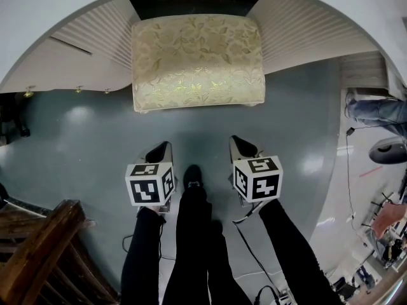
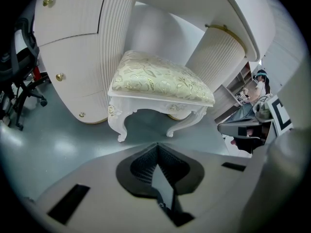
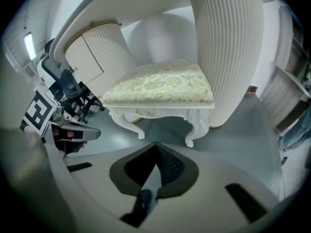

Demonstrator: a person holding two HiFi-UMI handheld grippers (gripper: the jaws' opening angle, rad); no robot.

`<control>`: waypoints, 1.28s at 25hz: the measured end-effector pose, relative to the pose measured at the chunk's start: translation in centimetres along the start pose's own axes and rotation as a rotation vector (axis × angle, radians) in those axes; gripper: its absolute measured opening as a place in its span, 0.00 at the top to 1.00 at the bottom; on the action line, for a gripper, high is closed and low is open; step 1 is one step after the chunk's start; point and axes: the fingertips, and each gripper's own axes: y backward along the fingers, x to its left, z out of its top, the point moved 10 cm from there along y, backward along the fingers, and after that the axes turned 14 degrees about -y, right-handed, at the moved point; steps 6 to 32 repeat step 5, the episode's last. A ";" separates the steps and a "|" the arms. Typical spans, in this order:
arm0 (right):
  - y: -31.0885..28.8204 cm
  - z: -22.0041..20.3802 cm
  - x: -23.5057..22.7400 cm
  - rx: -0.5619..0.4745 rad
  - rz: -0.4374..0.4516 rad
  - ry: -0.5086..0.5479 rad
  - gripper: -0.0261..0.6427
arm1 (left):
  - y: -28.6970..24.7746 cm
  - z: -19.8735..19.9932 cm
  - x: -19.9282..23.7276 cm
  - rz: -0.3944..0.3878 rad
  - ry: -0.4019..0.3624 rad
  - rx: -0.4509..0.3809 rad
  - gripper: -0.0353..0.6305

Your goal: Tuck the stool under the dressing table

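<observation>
The stool (image 1: pixel 197 59) at 12 o'clock wears shimmery floral brocade cloth over glossy white carved legs (image 2: pixel 119 127). The dressing table (image 1: pixel 102 33) is ribbed satin white, and the floor (image 1: pixel 82 138) is smooth and glossy.

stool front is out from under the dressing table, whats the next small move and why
Probably move the left claw and right claw forward to the near edge of the stool. Both are shut, empty and short of it, with bare floor between. Much of the stool shows in front of the dressing table, so a push needs contact first.
</observation>
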 end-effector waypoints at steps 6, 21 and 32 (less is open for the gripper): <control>0.1 -0.3 0.2 0.000 0.004 0.005 0.96 | 0.3 0.0 0.1 -0.001 -0.006 -0.006 0.94; 0.1 -0.3 0.2 0.000 0.004 0.005 0.96 | 0.3 0.0 0.1 -0.001 -0.006 -0.006 0.94; 0.1 -0.3 0.2 0.000 0.004 0.005 0.96 | 0.3 0.0 0.1 -0.001 -0.006 -0.006 0.94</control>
